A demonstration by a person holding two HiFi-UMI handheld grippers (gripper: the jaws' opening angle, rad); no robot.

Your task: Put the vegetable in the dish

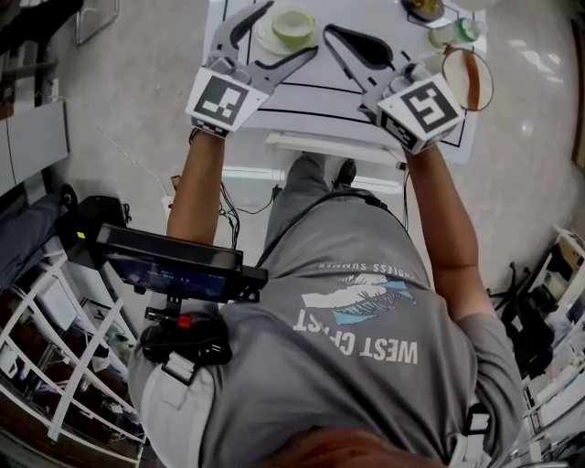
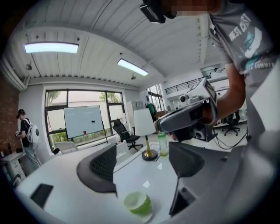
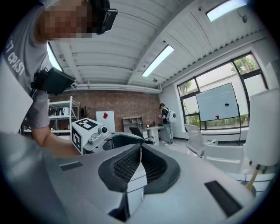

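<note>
- In the head view we see the left claw (image 1: 286, 30) over the white desk (image 1: 338, 101), its jaws spread wide. The pale green vegetable (image 1: 293, 26) sits on the white dish (image 1: 265, 42) between them.
- There the right claw (image 1: 331, 32) lies just beside the dish with its jaws together, and a green bottle (image 1: 454, 34) stands farther right.
- In the left gripper view we find the left claw (image 2: 144, 164) open. Both pads are clear of the vegetable (image 2: 138, 203), which rests on the dish (image 2: 149, 217) low between the jaws. Beyond them stand a lamp (image 2: 144, 122) and the bottle (image 2: 162, 144).
- In the right gripper view the right claw (image 3: 140, 151) is closed on nothing, pad against pad. A person (image 3: 168, 116) stands far off by the brick wall.
</note>
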